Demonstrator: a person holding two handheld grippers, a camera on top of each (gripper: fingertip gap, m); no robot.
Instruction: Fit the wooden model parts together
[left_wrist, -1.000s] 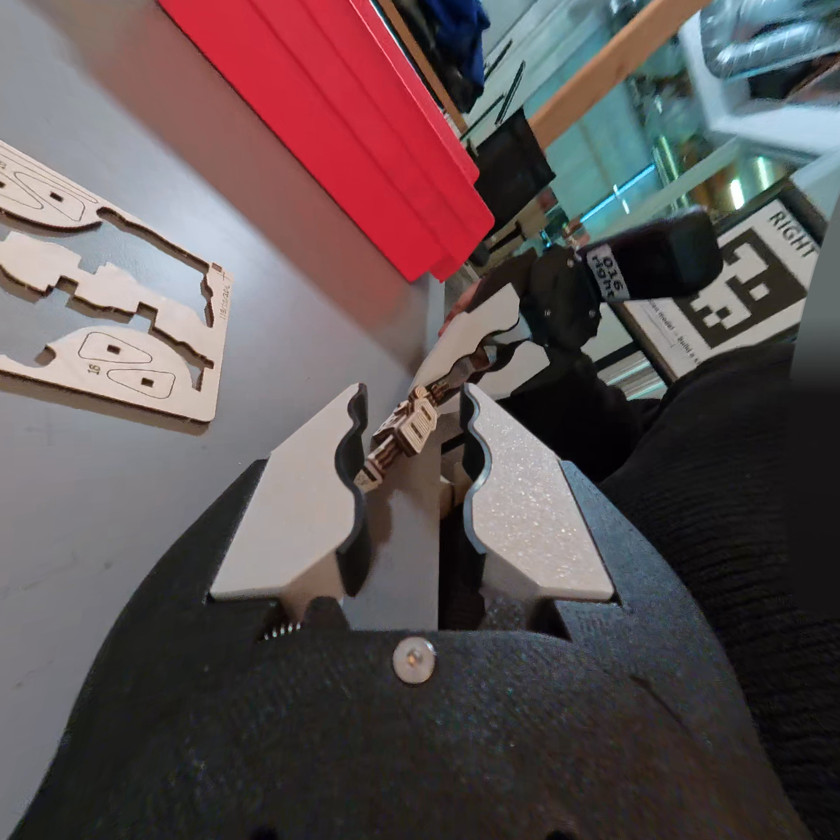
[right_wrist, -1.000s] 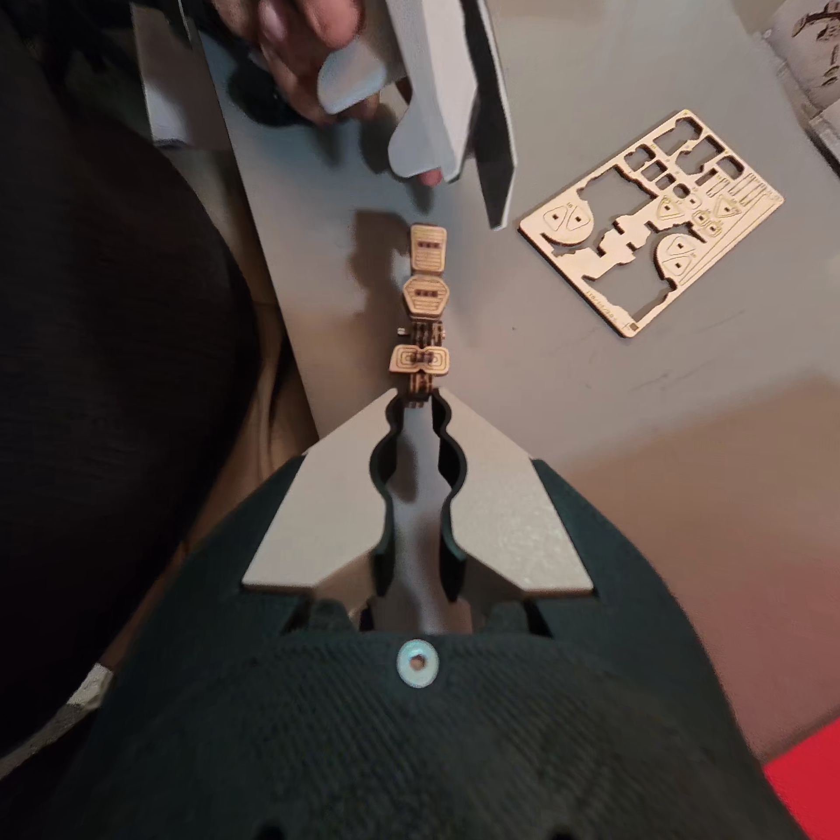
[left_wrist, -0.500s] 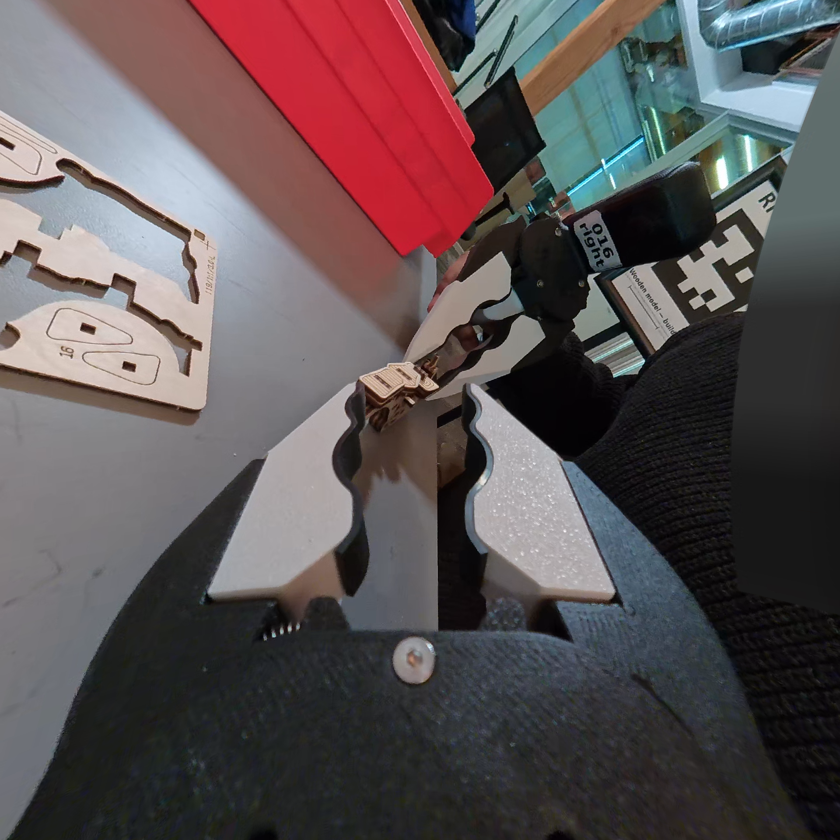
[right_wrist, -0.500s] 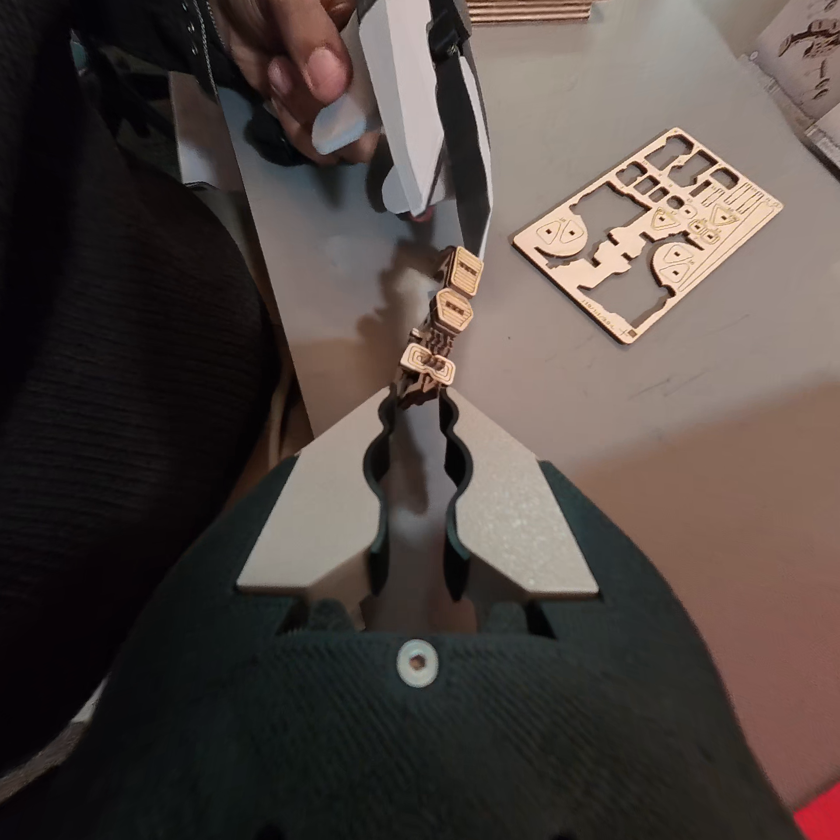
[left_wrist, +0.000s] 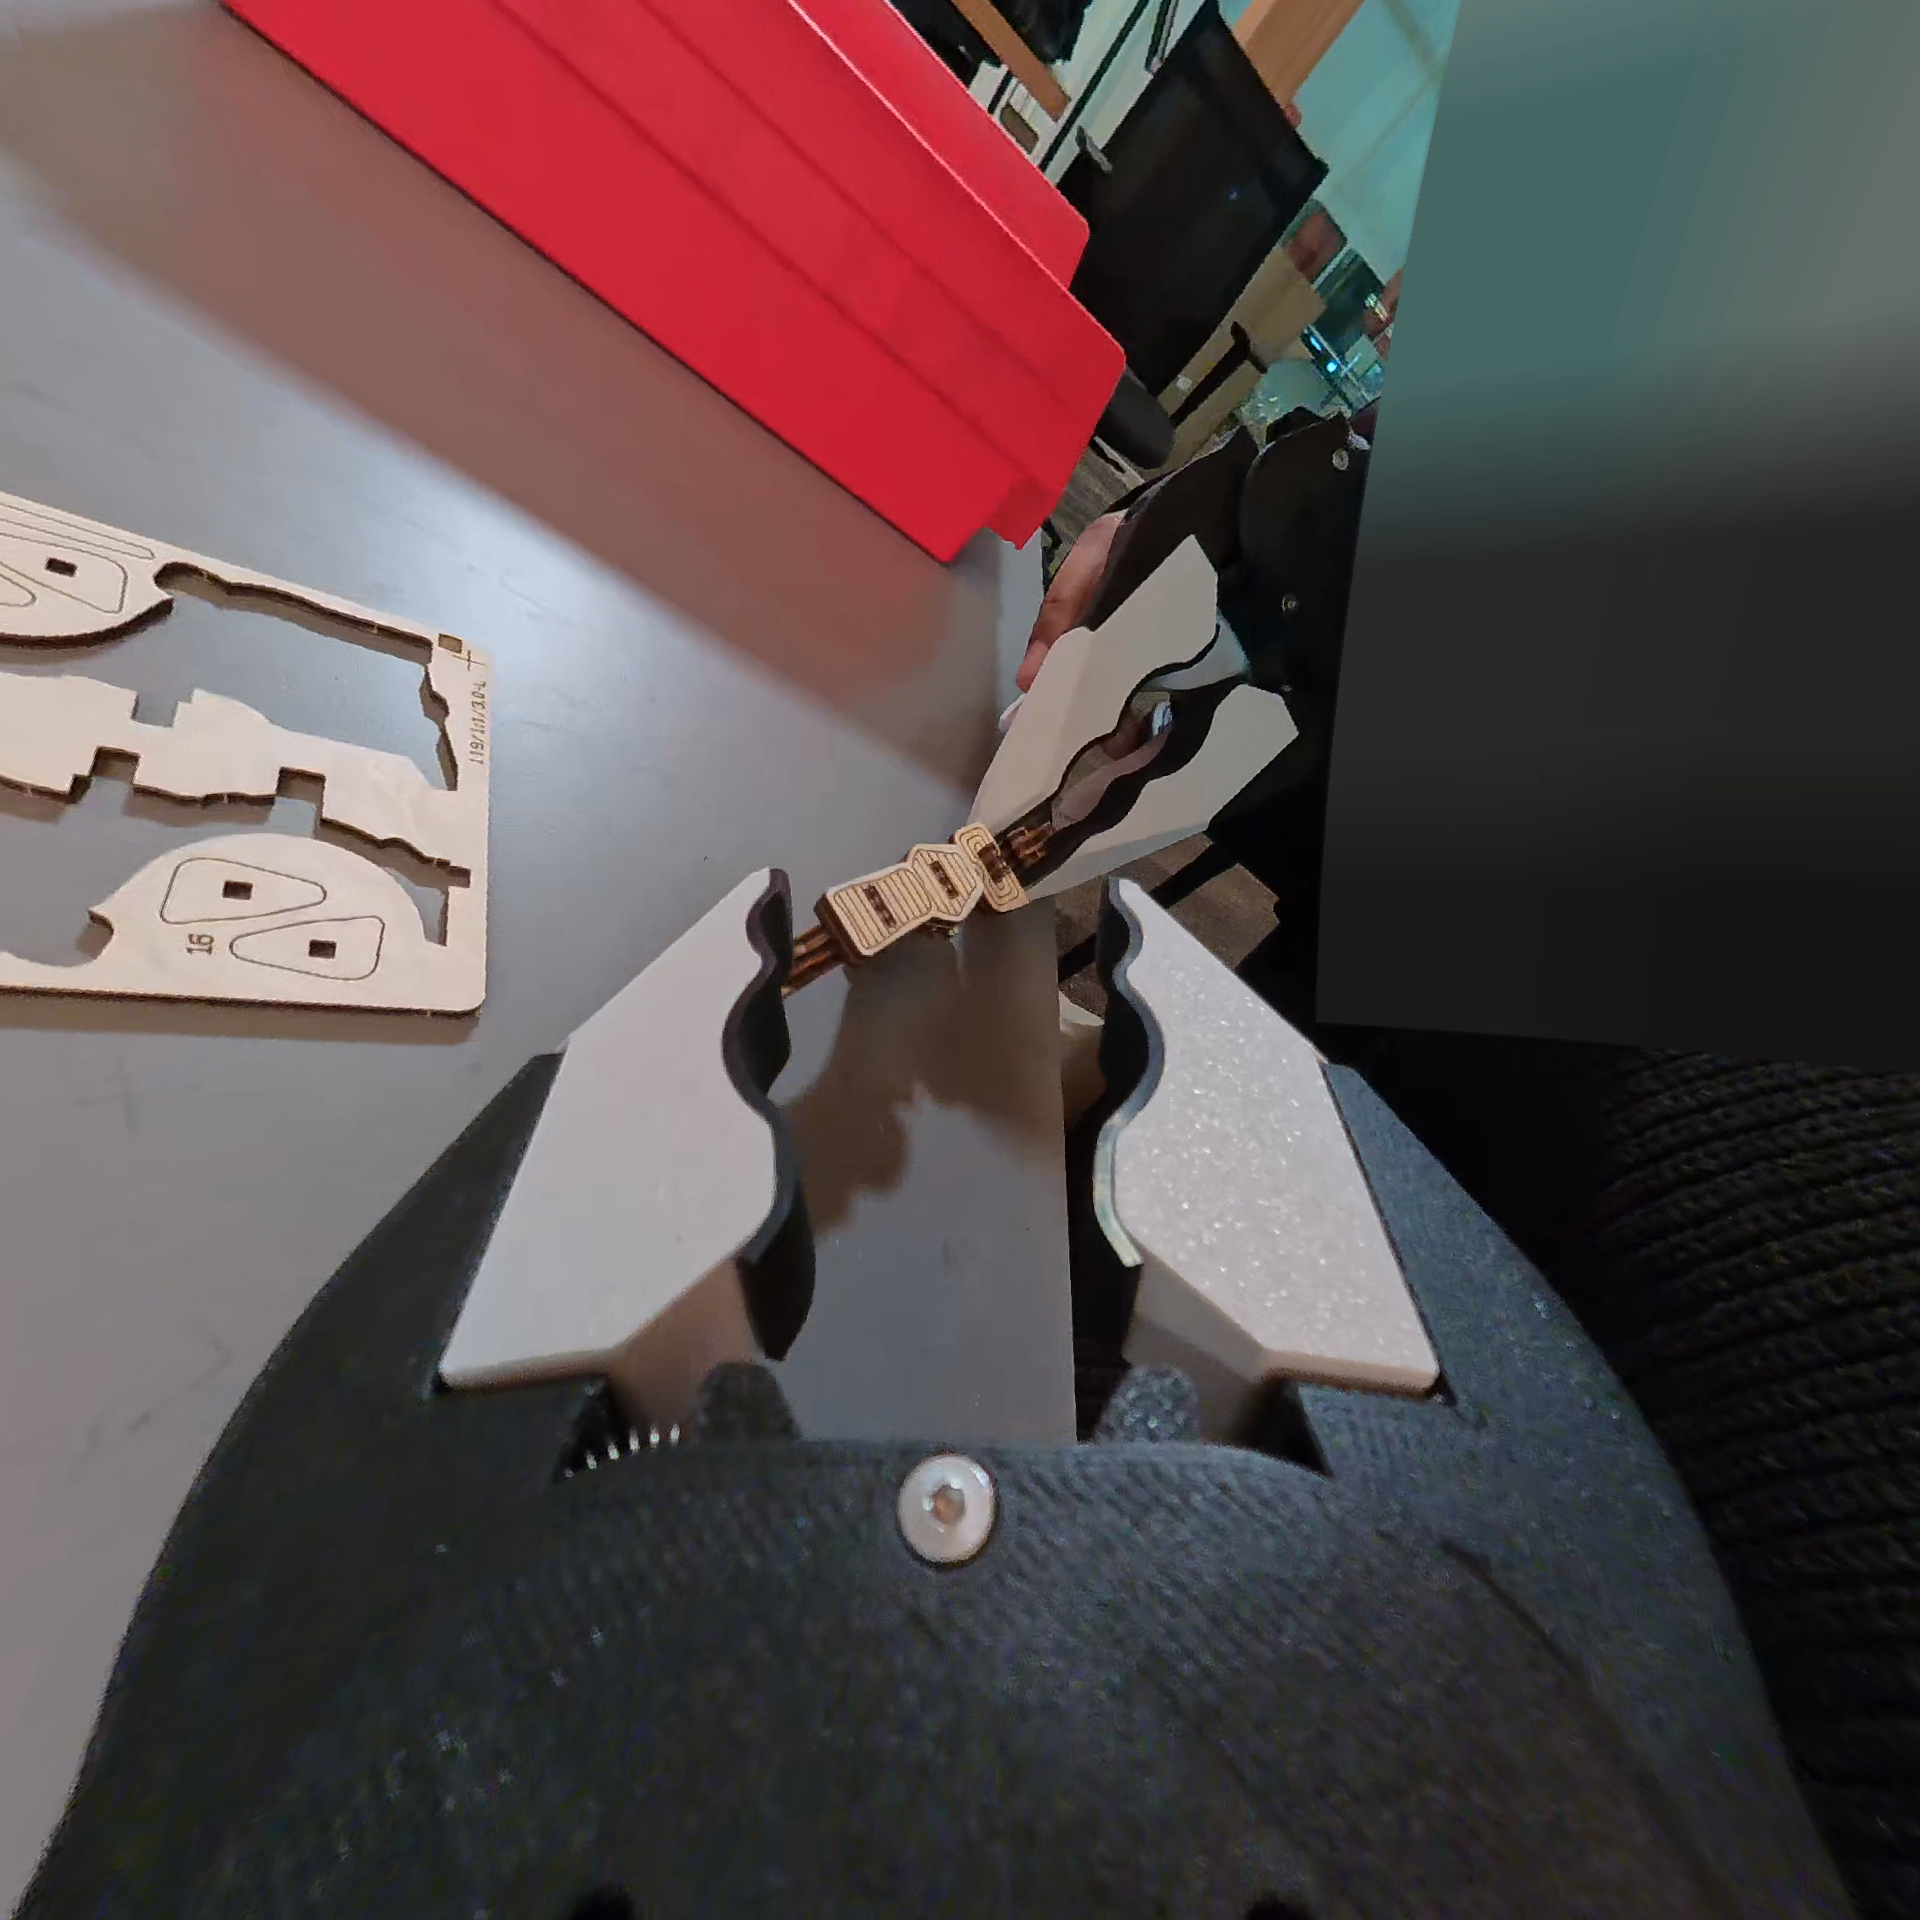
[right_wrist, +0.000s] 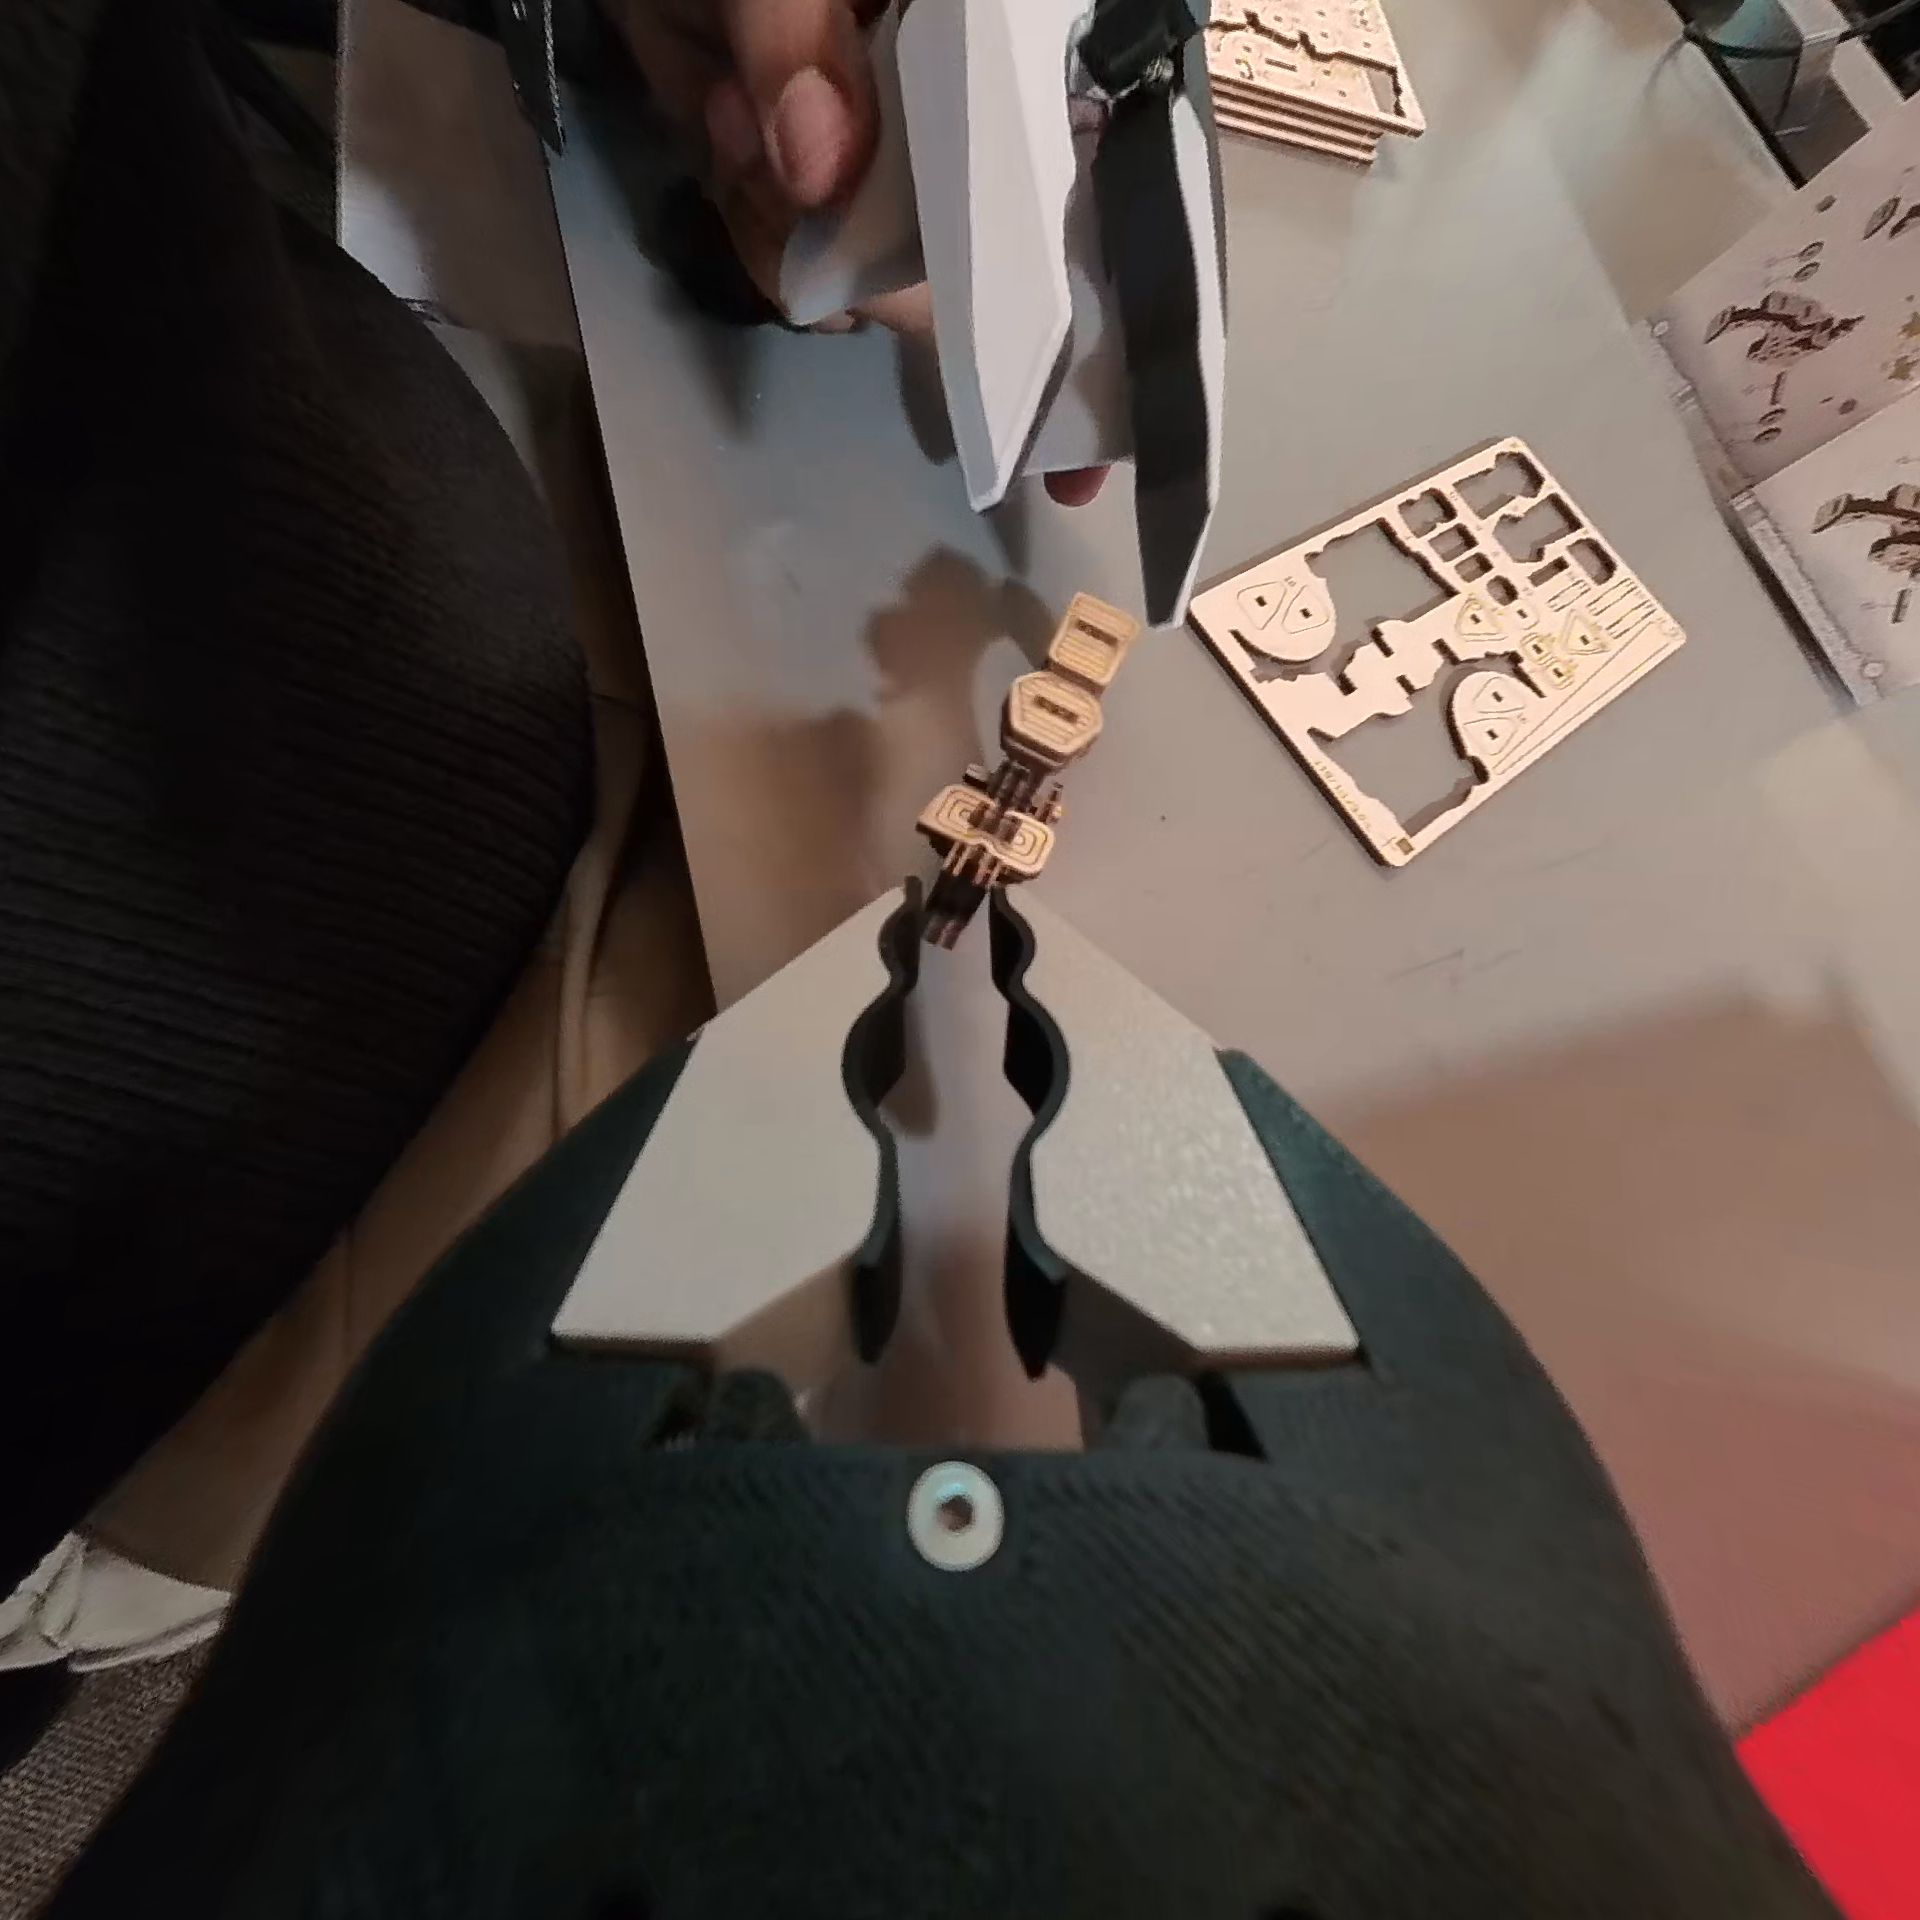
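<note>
A small wooden model assembly (right_wrist: 1044, 727), a chain of flat engraved plates on dark ribs, hangs above the grey table (right_wrist: 1351, 1039). My right gripper (right_wrist: 956, 904) is shut on its near end. My left gripper (right_wrist: 1075, 551) is open and comes in from above, with one fingertip (right_wrist: 1164, 603) right beside the model's far plate. In the left wrist view the model (left_wrist: 904, 904) reaches from the right gripper (left_wrist: 1023, 862) to the left finger (left_wrist: 764, 935) of my open left gripper (left_wrist: 940, 904). I cannot tell whether it touches that finger.
A laser-cut wooden sheet (right_wrist: 1455, 665) with parts punched out lies flat on the table, also seen in the left wrist view (left_wrist: 260, 831). A red box (left_wrist: 727, 208) stands behind. A stack of wooden sheets (right_wrist: 1309, 83) and printed pages (right_wrist: 1818, 364) lie farther off. The table edge (right_wrist: 644, 727) runs beside a person's dark sleeve. My hands' fingertips stand some 6 cm from each other.
The right gripper has swung the model over toward the left gripper's finger. The left gripper has come closer to the model and its jaws stand a little wider apart.
</note>
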